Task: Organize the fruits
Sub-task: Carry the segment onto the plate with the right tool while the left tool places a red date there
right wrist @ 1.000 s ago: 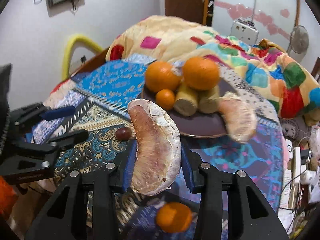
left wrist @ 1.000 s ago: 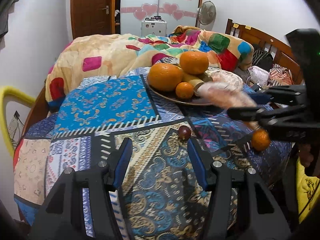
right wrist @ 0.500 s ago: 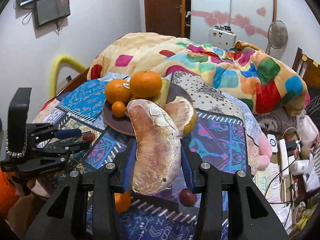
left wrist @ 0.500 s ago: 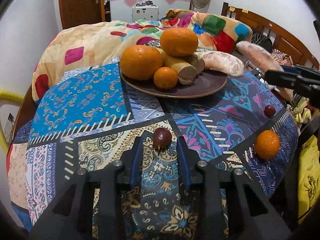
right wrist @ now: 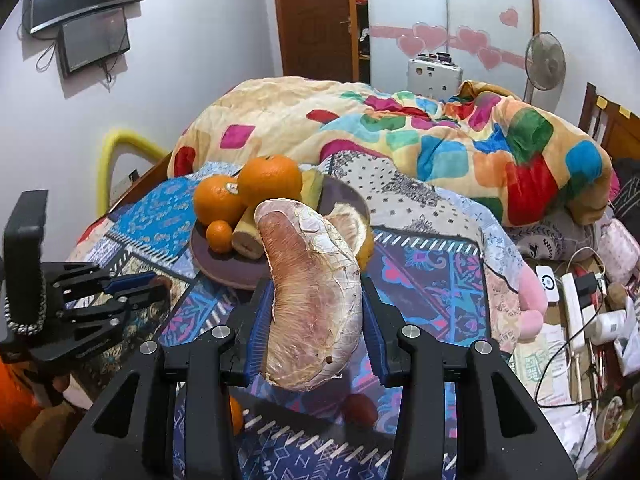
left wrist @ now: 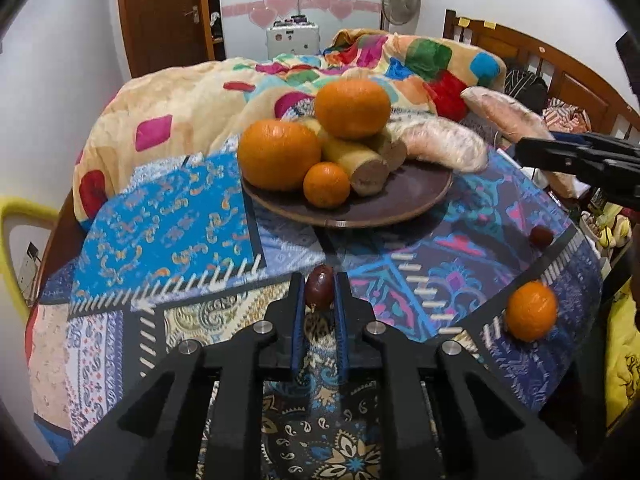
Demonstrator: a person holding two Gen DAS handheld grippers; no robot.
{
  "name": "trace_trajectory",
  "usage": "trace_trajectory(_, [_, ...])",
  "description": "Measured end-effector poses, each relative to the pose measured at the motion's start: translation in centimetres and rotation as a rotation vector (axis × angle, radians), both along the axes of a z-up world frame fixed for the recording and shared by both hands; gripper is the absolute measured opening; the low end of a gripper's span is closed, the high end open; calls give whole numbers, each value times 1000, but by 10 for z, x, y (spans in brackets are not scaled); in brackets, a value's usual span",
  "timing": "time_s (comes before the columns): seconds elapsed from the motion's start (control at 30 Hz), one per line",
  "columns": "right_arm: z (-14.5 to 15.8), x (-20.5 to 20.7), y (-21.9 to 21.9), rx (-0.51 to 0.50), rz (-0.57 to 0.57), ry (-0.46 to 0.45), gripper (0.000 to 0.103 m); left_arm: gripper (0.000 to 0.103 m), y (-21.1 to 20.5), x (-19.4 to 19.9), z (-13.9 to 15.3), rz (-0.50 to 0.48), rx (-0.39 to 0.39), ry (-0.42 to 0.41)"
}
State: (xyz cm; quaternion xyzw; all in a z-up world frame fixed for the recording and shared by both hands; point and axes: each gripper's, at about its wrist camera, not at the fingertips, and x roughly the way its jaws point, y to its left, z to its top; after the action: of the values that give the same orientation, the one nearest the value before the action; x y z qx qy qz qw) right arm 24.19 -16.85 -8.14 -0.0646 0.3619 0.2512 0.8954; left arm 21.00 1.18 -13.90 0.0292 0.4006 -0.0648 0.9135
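Observation:
A brown plate point(left wrist: 404, 204) on the patterned table holds two big oranges point(left wrist: 279, 154), a small orange point(left wrist: 326, 184), cut yellowish pieces point(left wrist: 362, 162) and a pomelo segment point(left wrist: 442, 142). My left gripper point(left wrist: 319, 292) is shut on a small dark red fruit point(left wrist: 319, 287) at table level, in front of the plate. My right gripper point(right wrist: 314, 308) is shut on a large pomelo segment point(right wrist: 312, 296), held above the table to the right of the plate point(right wrist: 224, 268). The left gripper also shows in the right wrist view point(right wrist: 136, 288).
A loose orange point(left wrist: 530, 316) and another dark red fruit point(left wrist: 541, 235) lie on the table's right side. A bed with a colourful blanket point(left wrist: 192, 96) stands behind the table. A yellow chair back point(left wrist: 20, 216) is at the left. Cables and a power strip point(right wrist: 576, 304) lie right.
My left gripper moved forward and closed on the small dark red fruit. My right gripper drew back from the plate and rose with the pomelo segment.

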Motion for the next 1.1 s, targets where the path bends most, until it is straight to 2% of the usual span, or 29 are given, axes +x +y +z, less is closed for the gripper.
trace_trajectory(0.23, [8,18,-2,37,-46,-7,39,13,7,16,22,8,-37,-43])
trace_trajectory(0.43, [5,38,10,15,-65,-14,39,13,13,32,30,10,-42,-64])
trace_trajectory(0.6, [-4,57,21,-25,-84,-9,39,13,19,48,25,13,-52,-56])
trace_trajectory(0.77, [-16,79,27,-24,-96,41,39,13,22,60,15,7,-61,-29])
trace_trajectory(0.8, [-17,81,29,-34,-97,43,38,13,21,60,14,5,-63,-26])
trace_trajectory(0.9, [-17,84,34,-54,-89,38,26,13,21,64,9,-2,-66,-20])
trace_trajectory(1.1, [-13,85,44,-79,-49,50,26,13,19,67,4,-2,-73,-15])
